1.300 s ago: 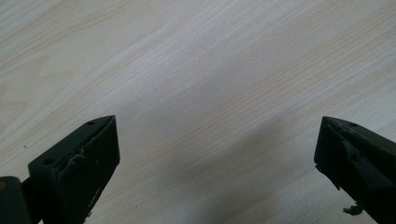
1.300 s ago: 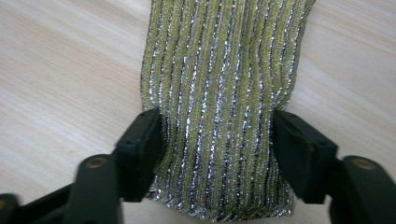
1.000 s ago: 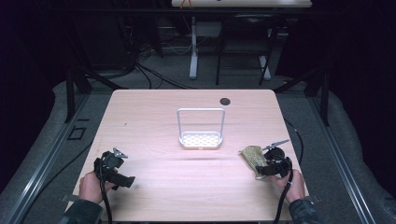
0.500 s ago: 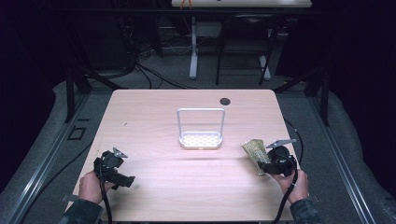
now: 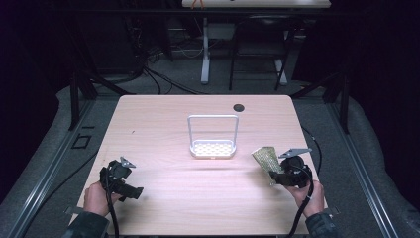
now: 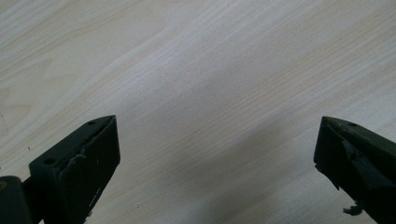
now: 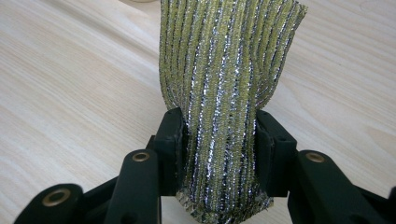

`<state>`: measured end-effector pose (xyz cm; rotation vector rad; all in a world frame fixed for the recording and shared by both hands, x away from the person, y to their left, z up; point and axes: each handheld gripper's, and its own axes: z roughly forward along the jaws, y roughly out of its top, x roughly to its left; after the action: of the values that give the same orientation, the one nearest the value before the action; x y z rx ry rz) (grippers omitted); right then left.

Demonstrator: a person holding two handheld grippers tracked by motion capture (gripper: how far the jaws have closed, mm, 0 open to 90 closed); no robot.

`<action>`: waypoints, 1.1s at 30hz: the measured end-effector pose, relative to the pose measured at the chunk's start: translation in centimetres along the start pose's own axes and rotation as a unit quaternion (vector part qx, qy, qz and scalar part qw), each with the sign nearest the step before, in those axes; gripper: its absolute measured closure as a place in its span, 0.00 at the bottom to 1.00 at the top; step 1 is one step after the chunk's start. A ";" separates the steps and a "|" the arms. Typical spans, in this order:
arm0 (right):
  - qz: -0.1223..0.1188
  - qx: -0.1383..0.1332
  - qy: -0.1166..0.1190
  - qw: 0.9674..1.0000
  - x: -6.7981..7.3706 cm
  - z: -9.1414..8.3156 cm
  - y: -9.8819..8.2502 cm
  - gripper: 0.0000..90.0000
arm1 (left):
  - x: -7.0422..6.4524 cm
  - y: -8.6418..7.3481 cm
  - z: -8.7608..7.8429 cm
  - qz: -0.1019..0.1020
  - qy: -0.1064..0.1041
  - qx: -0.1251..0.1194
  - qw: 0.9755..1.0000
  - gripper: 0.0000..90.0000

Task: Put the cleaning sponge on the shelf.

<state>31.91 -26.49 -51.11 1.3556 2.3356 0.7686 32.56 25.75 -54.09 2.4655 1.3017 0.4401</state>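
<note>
Two hands enter from the near edge of the pale wood-grain worktop (image 5: 163, 124), each holding one pair of black two-jaw tongs. The right tongs (image 5: 275, 171), gripped in the right hand (image 5: 308, 192) near the right front corner, are raised off the surface with the jaws aimed toward the centre; they are clamped on the lower end of one ribbed, yellow-green and silver metallic scouring sponge (image 7: 229, 79), which stands up out of the jaws above the worktop. The left tongs (image 6: 215, 163), held low in the left hand (image 5: 96, 197) at the left front corner, stand wide apart over bare wood. One white wire-handled rack with a perforated base (image 5: 213, 148) stands mid-worktop; one small dark round disc (image 5: 238, 107) lies beyond it.
</note>
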 end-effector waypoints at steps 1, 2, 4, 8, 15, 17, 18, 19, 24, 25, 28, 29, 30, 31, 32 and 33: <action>0.000 0.000 0.000 1.000 0.0 0.0 0.0 0.65 | 0.0 0.0 0.0 0.000 0.000 -0.001 1.000 0.00; -0.002 -0.003 0.002 1.000 0.2 0.0 0.1 0.65 | 0.0 0.0 0.0 -0.001 0.000 -0.001 1.000 0.00; -0.005 -0.002 0.004 1.000 0.4 0.1 0.2 0.65 | 0.0 0.1 0.1 -0.001 0.001 0.001 1.000 0.00; -0.010 -0.001 0.007 1.000 0.8 0.2 0.5 0.65 | -0.1 0.1 0.1 0.001 -0.001 0.001 1.000 0.00; -0.021 -0.003 0.011 1.000 1.4 0.3 0.8 0.65 | -0.1 0.1 0.1 0.001 -0.001 0.001 1.000 0.00; -0.025 -0.004 0.013 1.000 1.7 0.3 0.9 0.65 | -0.1 0.1 0.1 0.000 -0.002 0.000 1.000 0.00; -0.025 -0.004 0.013 1.000 1.7 0.3 0.9 0.65 | -0.1 0.1 0.1 0.000 -0.002 0.000 1.000 0.00; -0.027 -0.004 0.014 1.000 1.9 0.3 1.0 0.65 | -0.1 0.1 0.0 0.000 -0.001 0.000 1.000 0.00; -0.030 -0.006 0.017 0.999 2.2 0.3 1.1 0.65 | -0.1 0.1 0.0 0.000 -0.002 0.000 1.000 0.00; -0.033 -0.005 0.019 0.999 2.2 0.3 1.1 0.65 | -0.1 0.1 0.1 0.000 -0.002 0.000 1.000 0.00; -0.033 -0.006 0.022 0.999 2.6 0.4 1.2 0.65 | -0.1 0.1 0.1 0.001 -0.003 0.000 1.000 0.00; -0.036 -0.005 0.023 0.999 2.7 0.4 1.3 0.65 | -0.1 0.1 0.1 0.001 -0.003 0.000 1.000 0.00; -0.038 -0.006 0.023 0.999 2.8 0.4 1.3 0.65 | -0.1 0.1 0.1 0.000 -0.003 0.000 1.000 0.00; -0.040 -0.008 0.024 0.999 2.8 0.5 1.3 0.65 | -0.1 0.1 0.1 0.000 -0.003 0.000 1.000 0.00; -0.040 -0.006 0.026 0.999 3.1 0.5 1.4 0.65 | -0.1 0.1 0.1 0.000 -0.003 0.000 1.000 0.00; -0.041 -0.006 0.026 0.999 3.2 0.5 1.5 0.65 | -0.1 0.1 0.1 0.000 -0.003 0.000 1.000 0.00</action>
<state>31.61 -22.99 -50.66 1.2413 2.4066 0.8012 32.62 25.63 -54.12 2.4654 1.2988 0.4326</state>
